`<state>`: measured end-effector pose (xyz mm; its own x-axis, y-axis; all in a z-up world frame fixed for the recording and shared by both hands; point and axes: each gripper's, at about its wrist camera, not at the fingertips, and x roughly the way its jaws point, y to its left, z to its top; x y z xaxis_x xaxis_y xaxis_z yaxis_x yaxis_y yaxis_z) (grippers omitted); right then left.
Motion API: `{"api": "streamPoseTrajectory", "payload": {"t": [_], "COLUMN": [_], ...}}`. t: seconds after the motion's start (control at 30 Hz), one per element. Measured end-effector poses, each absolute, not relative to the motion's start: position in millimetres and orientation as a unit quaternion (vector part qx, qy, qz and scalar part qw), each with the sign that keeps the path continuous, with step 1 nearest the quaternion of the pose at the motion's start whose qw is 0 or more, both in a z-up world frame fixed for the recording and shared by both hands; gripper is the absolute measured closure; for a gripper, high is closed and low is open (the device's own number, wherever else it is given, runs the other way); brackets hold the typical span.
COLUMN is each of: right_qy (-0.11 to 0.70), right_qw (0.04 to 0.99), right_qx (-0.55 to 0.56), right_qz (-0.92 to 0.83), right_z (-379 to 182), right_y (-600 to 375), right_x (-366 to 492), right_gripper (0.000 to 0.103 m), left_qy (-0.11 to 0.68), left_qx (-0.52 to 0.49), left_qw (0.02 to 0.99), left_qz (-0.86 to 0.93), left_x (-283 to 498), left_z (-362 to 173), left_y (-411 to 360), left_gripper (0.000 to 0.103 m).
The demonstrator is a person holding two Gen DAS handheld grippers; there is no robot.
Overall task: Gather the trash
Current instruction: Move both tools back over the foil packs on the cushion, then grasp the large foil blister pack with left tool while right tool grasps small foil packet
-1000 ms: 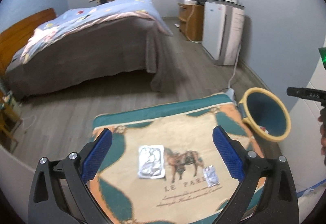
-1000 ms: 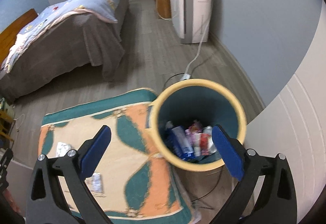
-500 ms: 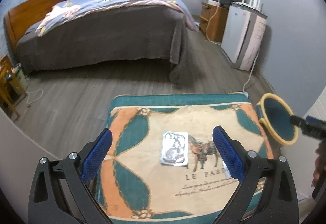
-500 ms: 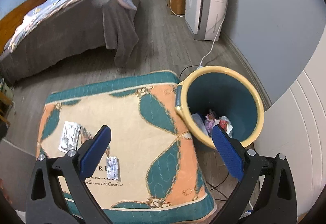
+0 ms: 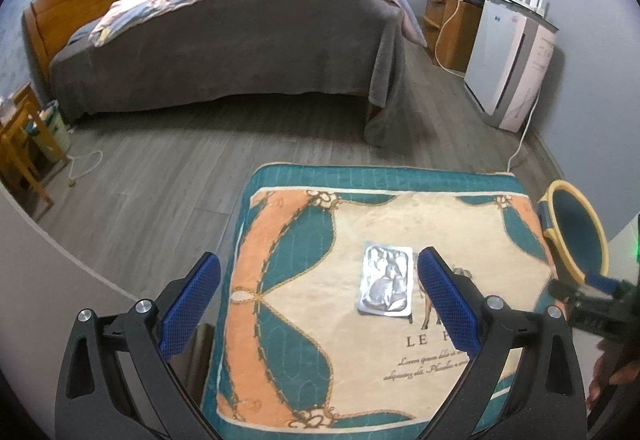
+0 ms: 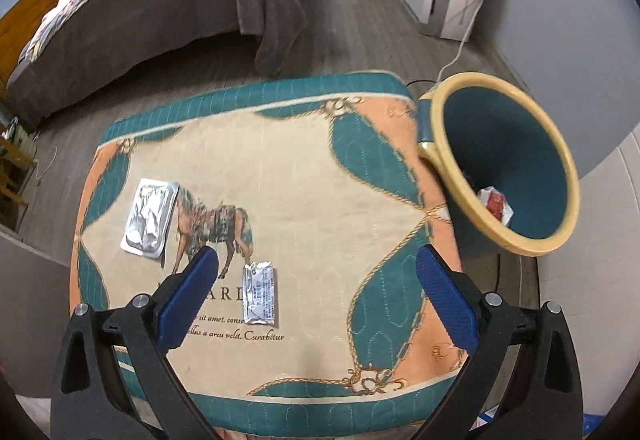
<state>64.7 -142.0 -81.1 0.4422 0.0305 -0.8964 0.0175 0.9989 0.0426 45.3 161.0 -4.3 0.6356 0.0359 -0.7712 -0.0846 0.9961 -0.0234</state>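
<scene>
A silver blister pack [image 5: 385, 279] lies on the patterned table cover [image 5: 288, 280]; it also shows in the right wrist view [image 6: 149, 213]. A small silver sachet [image 6: 260, 292] lies nearer the front, seen in the right wrist view only. A teal bin with a yellow rim [image 6: 504, 167] stands at the table's right side and holds trash; it also shows in the left wrist view [image 5: 576, 236]. My left gripper [image 5: 318, 304] is open and empty above the table's left half. My right gripper [image 6: 316, 296] is open and empty above the table's front, its left finger beside the sachet.
A bed [image 5: 224, 35] with a grey cover stands across the wood floor. A white appliance [image 5: 508, 59] and a wooden cabinet [image 5: 452, 31] stand along the right wall, with a cable on the floor. Wooden furniture [image 5: 20, 143] is at far left.
Both grippers have shifted left over the table. The right gripper moved from above the bin to above the table's front; the bin now sits at its right. Both stay open.
</scene>
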Motion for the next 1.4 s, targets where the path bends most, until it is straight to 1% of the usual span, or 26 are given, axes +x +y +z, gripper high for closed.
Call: {"api": "streamPoseTrajectory", "payload": {"t": [0.27, 0.43, 0.5, 0.57, 0.6, 0.67, 0.7, 0.77, 0.83, 0.93, 1.07, 1.2, 1.23, 1.27, 1.37, 1.4], "right_qy": [0.561, 0.591, 0.596, 0.603, 0.608, 0.615, 0.619, 0.625, 0.630, 0.634, 0.623, 0.585, 0.578, 0.573, 0.585, 0.586], "right_qw": [0.827, 0.805, 0.801, 0.795, 0.790, 0.783, 0.779, 0.772, 0.767, 0.763, 0.767, 0.789, 0.794, 0.798, 0.798, 0.798], "right_qx": [-0.018, -0.036, -0.042, -0.046, -0.049, -0.057, -0.065, -0.080, -0.087, -0.090, -0.115, -0.160, -0.167, -0.164, -0.106, -0.105], "right_qz": [0.029, 0.043, 0.047, 0.056, 0.064, 0.075, 0.081, 0.085, 0.088, 0.092, 0.097, 0.094, 0.090, 0.089, 0.096, 0.096], "right_z": [-112.2, -138.4, -145.3, -152.0, -156.8, -162.4, -167.1, -174.2, -178.5, -174.9, -147.0, -109.3, -106.9, -106.5, -114.9, -116.9], "right_y": [-123.9, -111.0, -106.9, -101.7, -97.5, -91.2, -86.8, -82.2, -80.9, -82.1, -85.4, -91.6, -94.0, -96.3, -112.0, -114.8], "right_x": [63.6, 64.1, 65.4, 66.7, 67.0, 67.5, 67.3, 67.1, 67.1, 70.4, 86.5, 103.1, 104.9, 106.8, 119.1, 122.5], "right_gripper": [0.006, 0.006, 0.010, 0.022, 0.025, 0.039, 0.043, 0.060, 0.074, 0.074, 0.074, 0.074, 0.074, 0.074, 0.074, 0.074], "left_qy": [0.445, 0.466, 0.472, 0.478, 0.483, 0.488, 0.490, 0.497, 0.503, 0.510, 0.519, 0.525, 0.529, 0.534, 0.543, 0.546], "left_qx": [-0.006, 0.026, 0.039, 0.048, 0.050, 0.051, 0.050, 0.050, 0.053, 0.060, 0.065, 0.070, 0.070, 0.072, 0.078, 0.078], "left_qw": [0.895, 0.884, 0.880, 0.877, 0.874, 0.871, 0.870, 0.866, 0.862, 0.858, 0.852, 0.848, 0.845, 0.842, 0.835, 0.833], "left_qz": [0.030, 0.027, 0.024, 0.023, 0.024, 0.025, 0.024, 0.022, 0.019, 0.012, -0.002, -0.017, -0.020, -0.022, -0.030, -0.034], "left_x": [59.8, 65.8, 66.5, 68.3, 69.8, 72.6, 74.2, 77.5, 80.0, 84.5, 92.3, 102.3, 104.6, 107.1, 112.7, 114.8], "left_z": [-18.6, -35.7, -41.5, -48.2, -52.3, -59.2, -62.8, -69.8, -77.4, -86.1, -96.3, -109.9, -115.0, -121.9, -139.9, -145.3], "left_y": [152.6, 146.1, 143.0, 140.4, 139.4, 138.2, 137.7, 136.1, 132.9, 124.7, 112.4, 98.7, 95.9, 92.9, 85.2, 82.9], "left_gripper": [0.005, 0.005, 0.005, 0.005, 0.005, 0.005, 0.005, 0.005, 0.005, 0.005, 0.005, 0.005, 0.005, 0.005, 0.005, 0.005]}}
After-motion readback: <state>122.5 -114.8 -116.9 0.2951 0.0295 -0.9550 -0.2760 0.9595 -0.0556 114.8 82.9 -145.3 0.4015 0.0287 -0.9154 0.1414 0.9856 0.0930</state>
